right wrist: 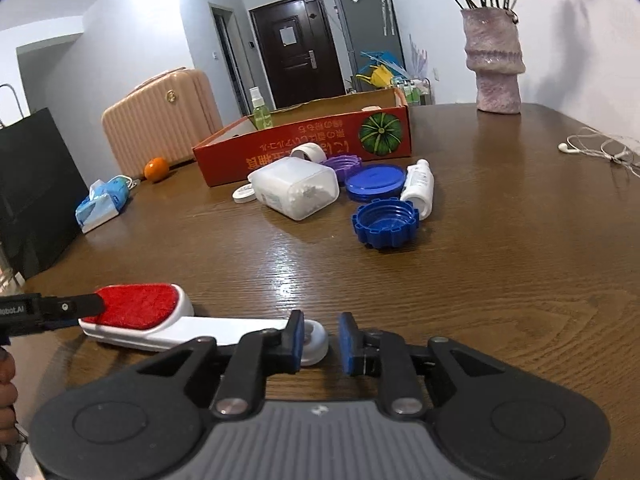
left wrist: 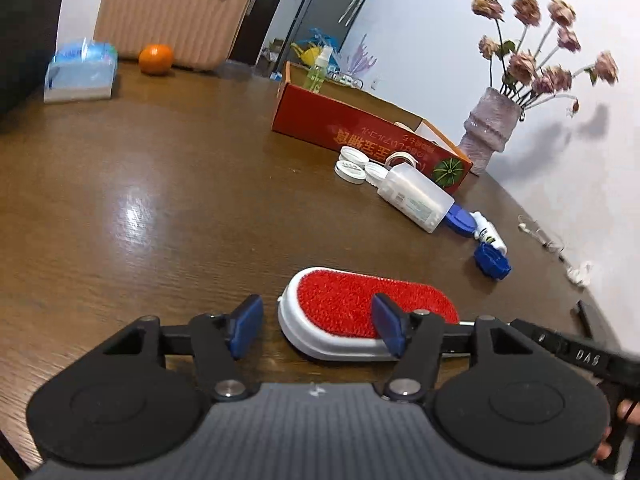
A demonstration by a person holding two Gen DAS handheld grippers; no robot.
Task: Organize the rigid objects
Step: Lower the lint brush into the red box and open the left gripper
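A white lint brush with a red pad lies flat on the brown table. My left gripper is open, its jaws on either side of the brush head. In the right wrist view the brush lies to the left, its handle end between the jaws of my right gripper, which is open. A red cardboard box stands further back; before it lie a clear plastic jar, blue lids, white caps and a small white bottle.
A pink vase of dried flowers stands at the back right by the wall. White earphones lie at the right. An orange, a tissue pack and a pink suitcase are at the far left.
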